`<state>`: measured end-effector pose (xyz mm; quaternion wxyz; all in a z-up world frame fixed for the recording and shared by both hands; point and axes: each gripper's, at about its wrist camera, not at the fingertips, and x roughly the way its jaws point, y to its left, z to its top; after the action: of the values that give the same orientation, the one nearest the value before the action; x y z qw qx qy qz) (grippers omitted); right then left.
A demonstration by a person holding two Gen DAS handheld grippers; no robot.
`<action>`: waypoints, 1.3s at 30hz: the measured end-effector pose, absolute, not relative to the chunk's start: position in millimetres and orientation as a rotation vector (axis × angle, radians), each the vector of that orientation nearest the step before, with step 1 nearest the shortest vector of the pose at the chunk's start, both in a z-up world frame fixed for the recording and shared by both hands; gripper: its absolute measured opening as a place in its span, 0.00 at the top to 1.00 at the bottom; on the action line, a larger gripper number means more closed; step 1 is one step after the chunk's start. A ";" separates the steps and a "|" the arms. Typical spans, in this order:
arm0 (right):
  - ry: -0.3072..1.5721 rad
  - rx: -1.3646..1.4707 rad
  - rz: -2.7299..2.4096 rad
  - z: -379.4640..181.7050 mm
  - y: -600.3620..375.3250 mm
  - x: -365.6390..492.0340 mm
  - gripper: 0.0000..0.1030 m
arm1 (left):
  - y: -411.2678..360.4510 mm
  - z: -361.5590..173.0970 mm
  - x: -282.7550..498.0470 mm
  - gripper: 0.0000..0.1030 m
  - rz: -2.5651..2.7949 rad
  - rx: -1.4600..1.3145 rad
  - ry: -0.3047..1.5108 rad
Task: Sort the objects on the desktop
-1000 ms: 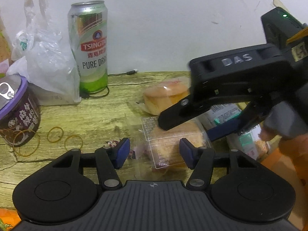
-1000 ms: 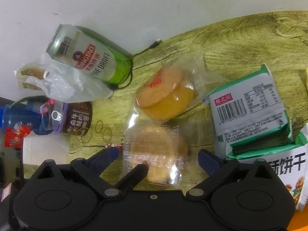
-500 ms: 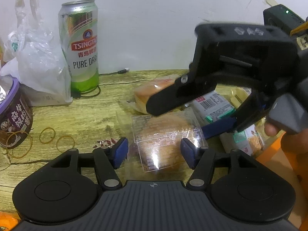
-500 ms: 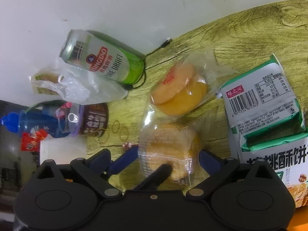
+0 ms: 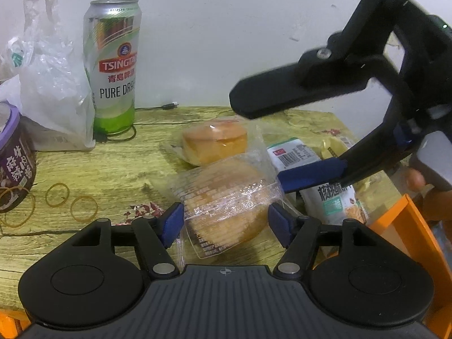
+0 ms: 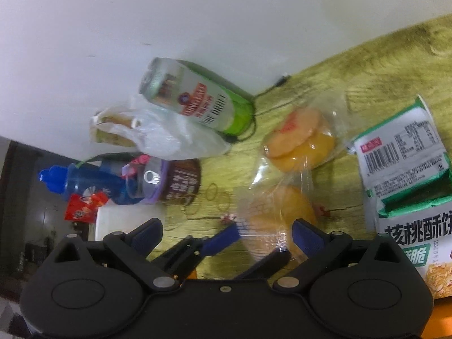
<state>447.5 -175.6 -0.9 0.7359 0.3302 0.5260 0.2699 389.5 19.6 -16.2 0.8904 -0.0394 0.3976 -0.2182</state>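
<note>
A round cake in a clear wrapper sits tilted between the fingers of my left gripper, which is shut on it and holds it just above the wooden desk. It also shows in the right wrist view. My right gripper is open and empty, raised above and to the right of the cake; its blue pad shows in the left wrist view. A second wrapped cake lies behind.
A Tsingtao beer can stands at the back by a plastic bag. A purple-lidded cup and rubber bands lie left. Green biscuit packs lie right, near an orange bin edge. A blue bottle stands far left.
My left gripper has closed on the wrapped cake and lifted it off the desk, tilting it. My right gripper has risen and pulled away up to the right.
</note>
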 end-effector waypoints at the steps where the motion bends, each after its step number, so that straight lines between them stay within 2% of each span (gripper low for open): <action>1: 1.151 0.724 0.598 1.0 -175.1 446.8 0.04 | 20.0 -16.1 389.3 0.35 -0.457 -0.088 0.824; 14: 1.094 0.718 0.712 20.3 -167.2 440.2 0.04 | 22.5 -17.4 390.9 0.30 -0.484 -0.151 0.826; 18: 1.094 0.714 0.745 22.4 -165.9 438.7 0.01 | 19.5 -18.3 390.2 0.28 -0.494 -0.144 0.817; 21: 1.125 0.752 0.818 20.5 -162.6 439.3 0.04 | 14.7 -16.0 385.8 0.29 -0.562 -0.133 0.783; 28: 1.164 0.745 0.857 14.9 -143.1 438.2 0.04 | -17.6 -2.2 362.6 0.23 -0.571 0.109 0.702; 34: 1.055 0.679 0.716 33.7 -176.1 434.0 0.04 | -9.4 -5.6 361.2 0.23 -0.527 0.129 0.719; 39: 1.084 0.629 0.542 26.8 -201.7 434.3 0.04 | -2.9 -2.6 364.3 0.24 -0.499 0.125 0.713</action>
<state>434.3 -201.7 26.8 0.7758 0.2905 0.5011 0.2503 364.3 -2.9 -2.6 0.9050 0.0603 0.3451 -0.2414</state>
